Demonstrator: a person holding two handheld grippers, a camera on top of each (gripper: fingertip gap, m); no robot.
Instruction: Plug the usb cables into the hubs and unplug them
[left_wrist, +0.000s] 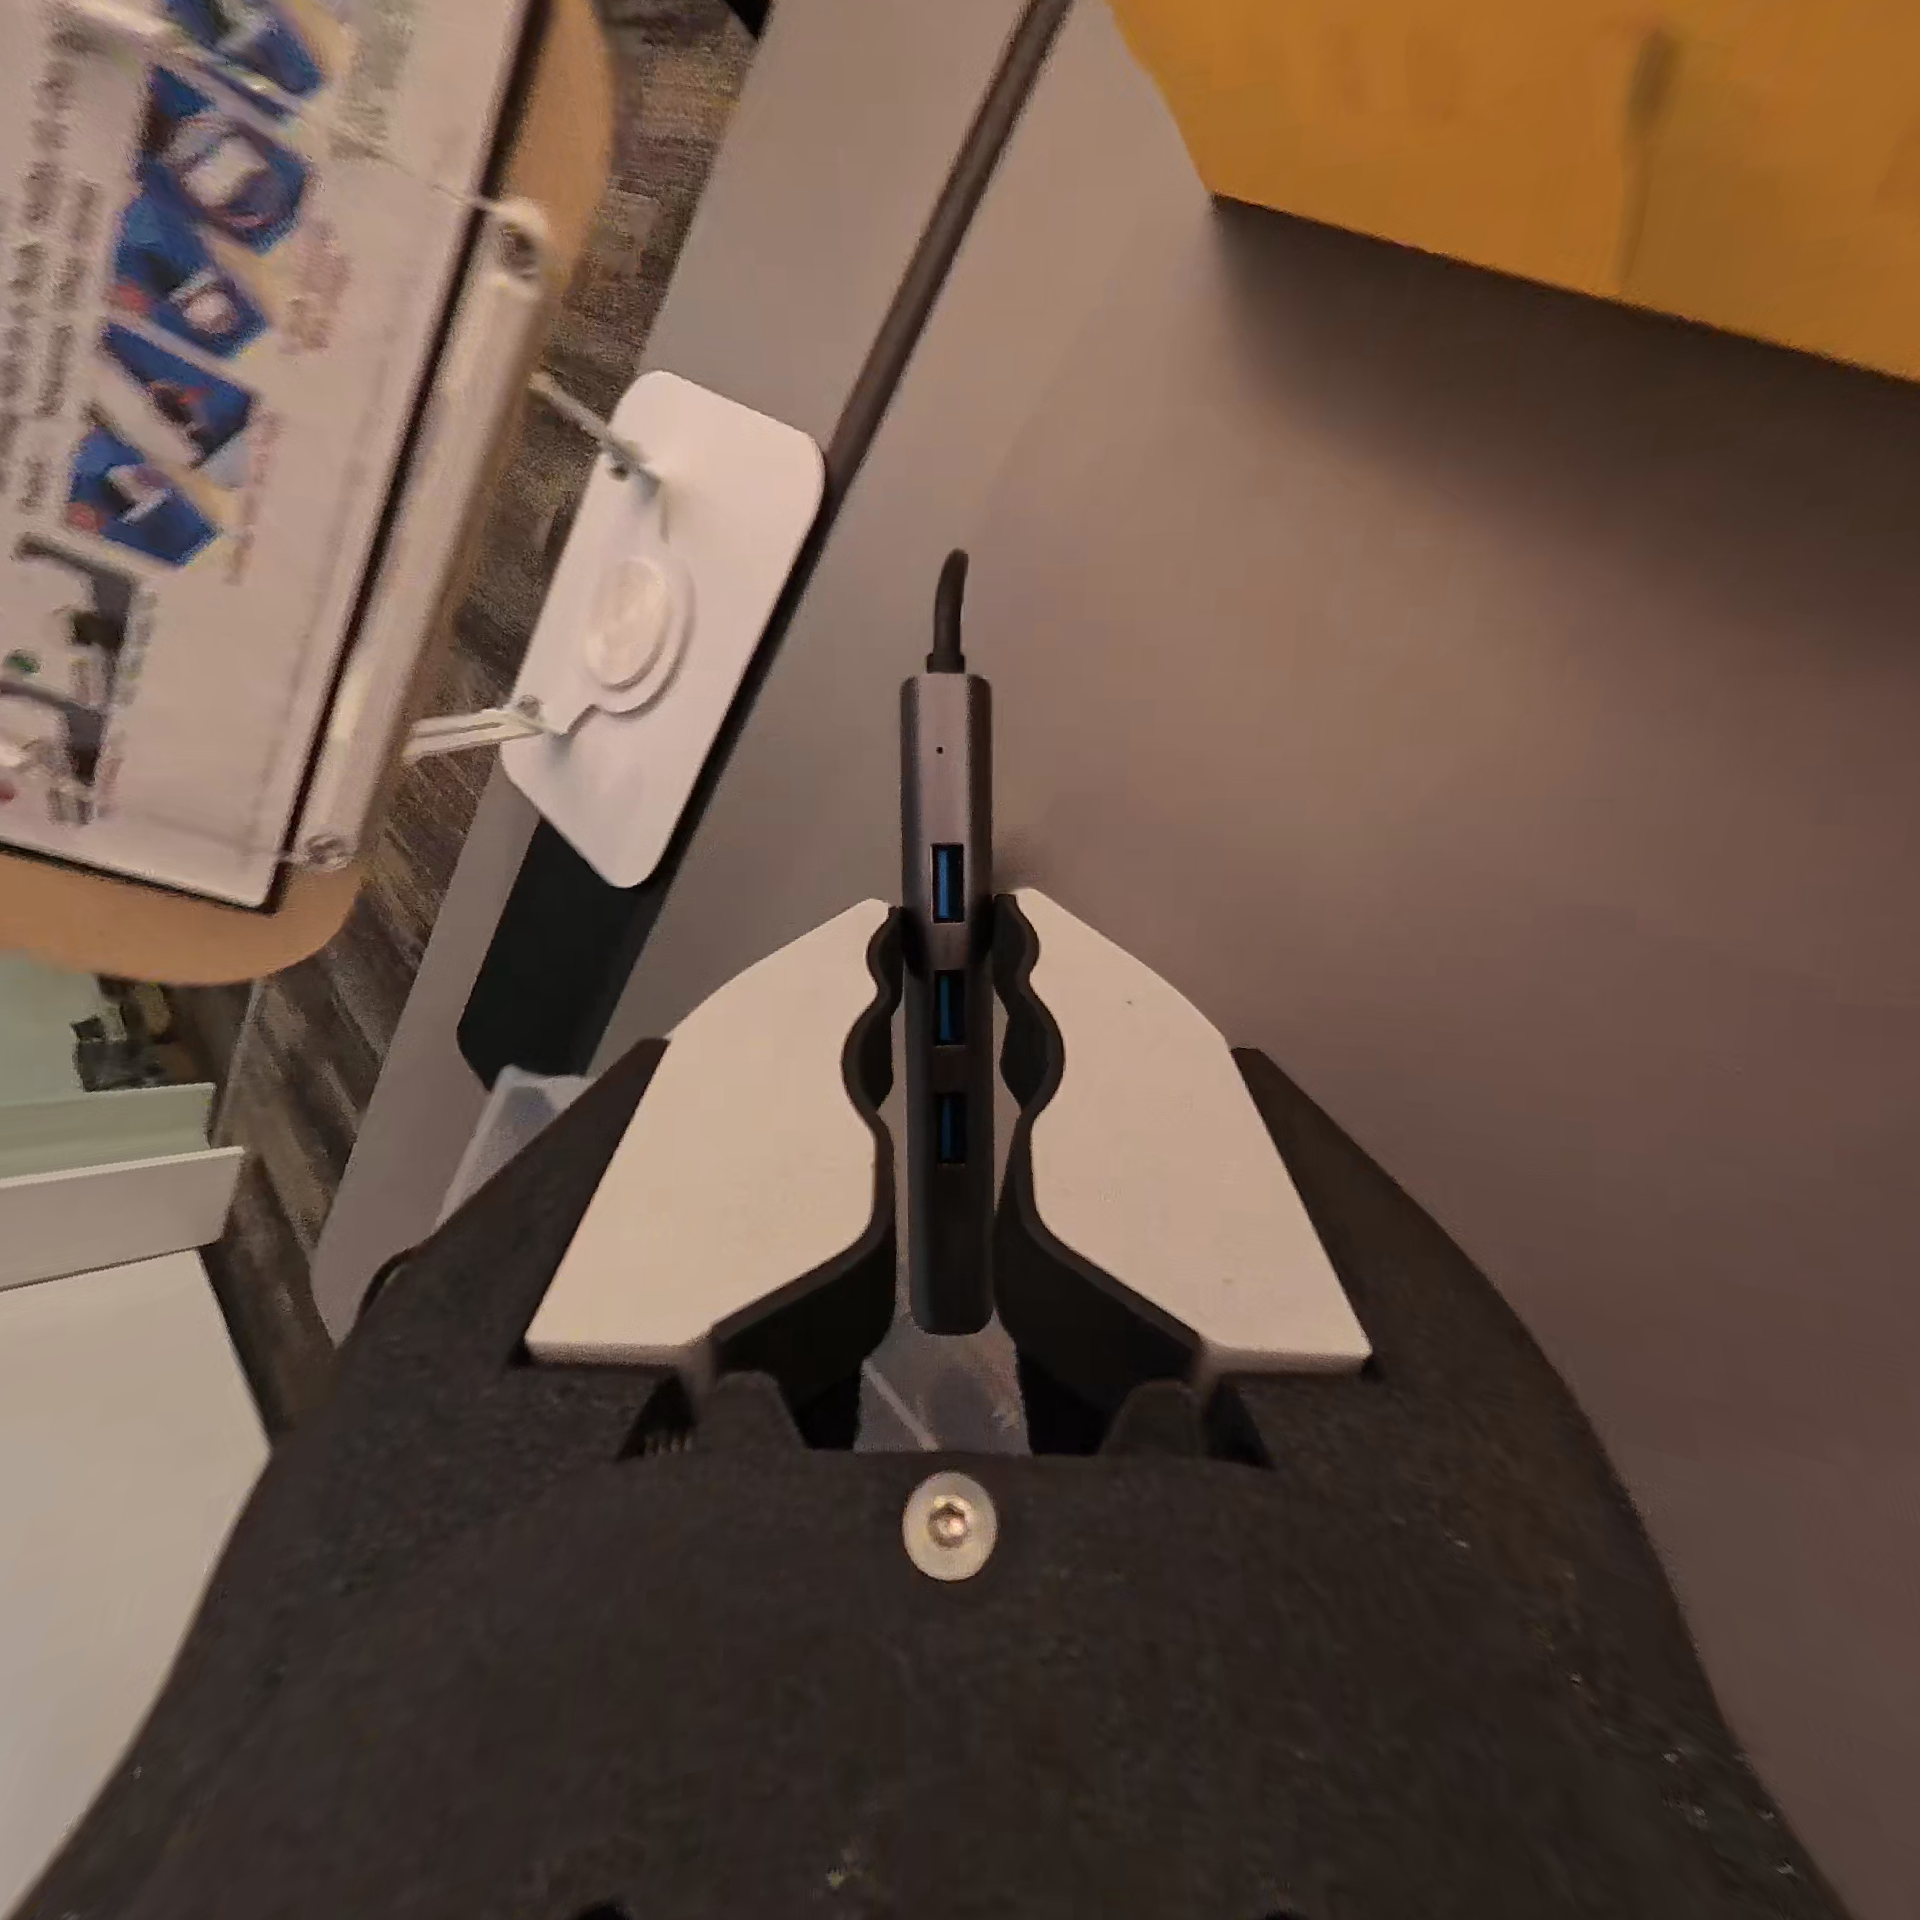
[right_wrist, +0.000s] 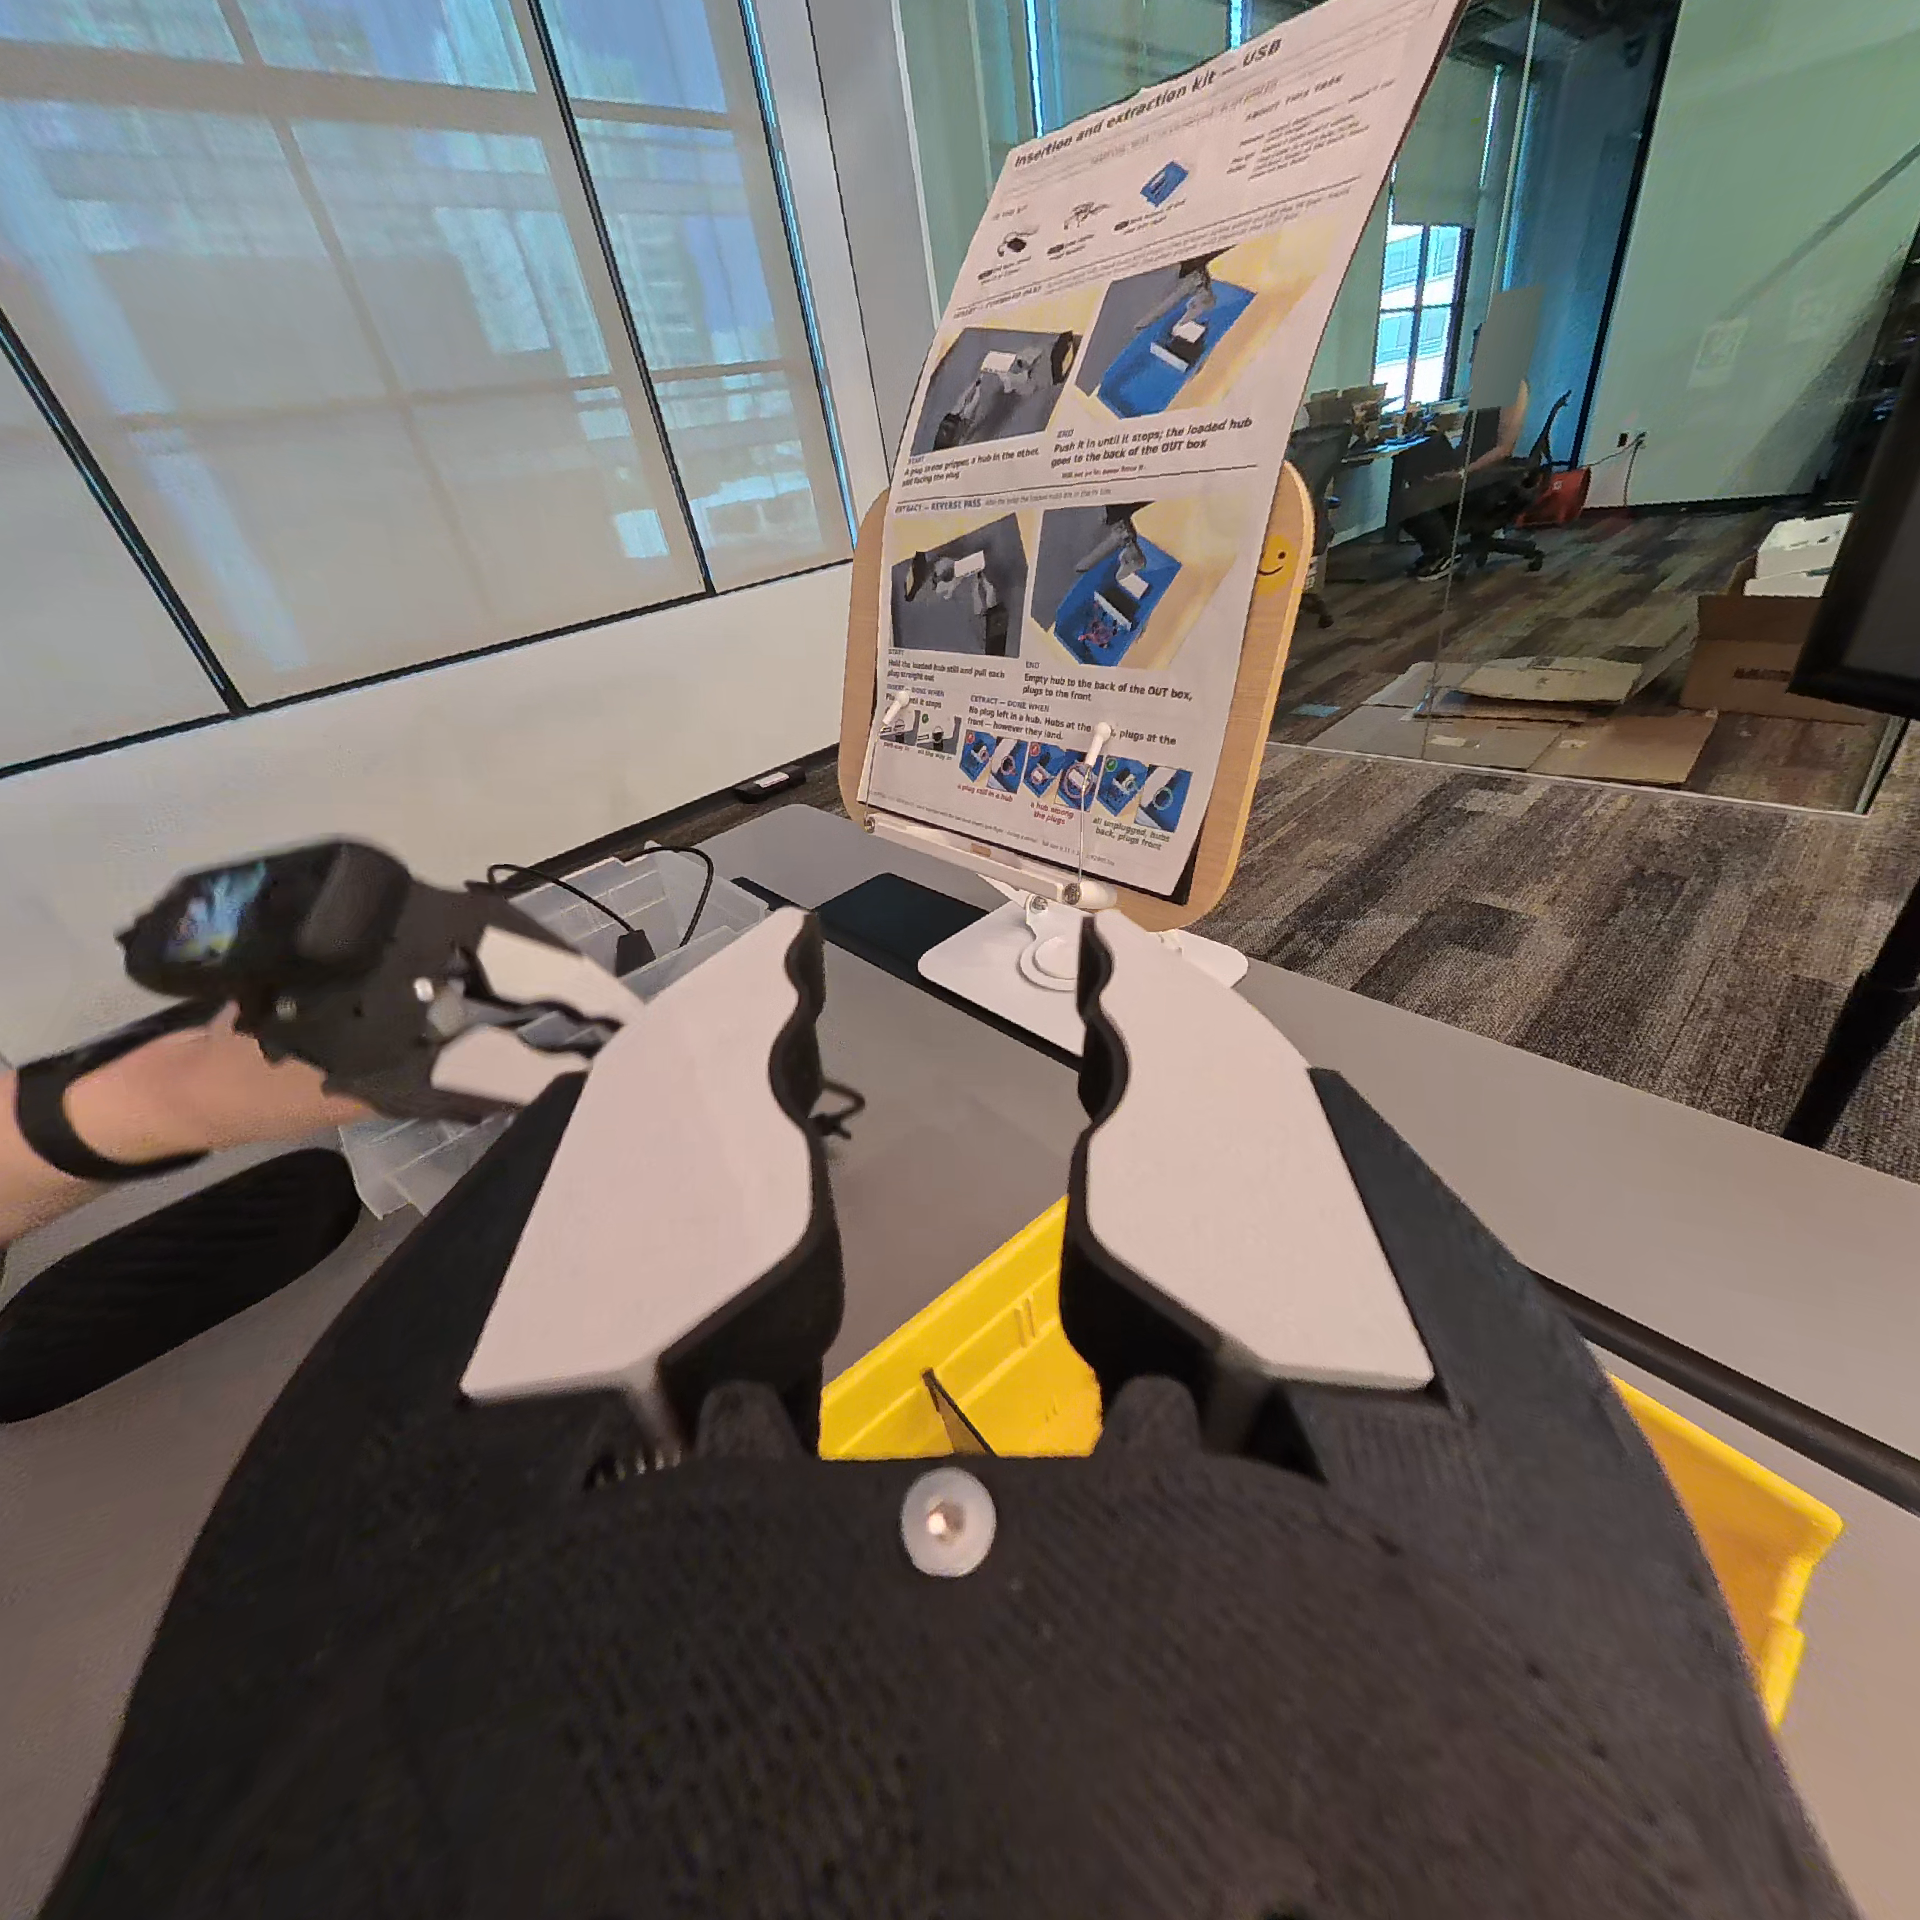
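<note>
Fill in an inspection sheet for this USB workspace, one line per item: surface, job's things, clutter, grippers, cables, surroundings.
Surface: grey table, mostly bare.
Job's things: grey USB hub, three blue ports showing, all empty; yellow bin; clear plastic box.
Clutter: instruction sheet on a stand.
Grippers: left gripper shut on the hub; right gripper, jaws open and empty.
Cables: hub's own black lead; no plug seen.
Surroundings: windows, carpet, cardboard boxes.

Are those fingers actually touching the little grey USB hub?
Touching. The left wrist view shows the left gripper with its black pads pressed against both sides of the USB hub.
</note>
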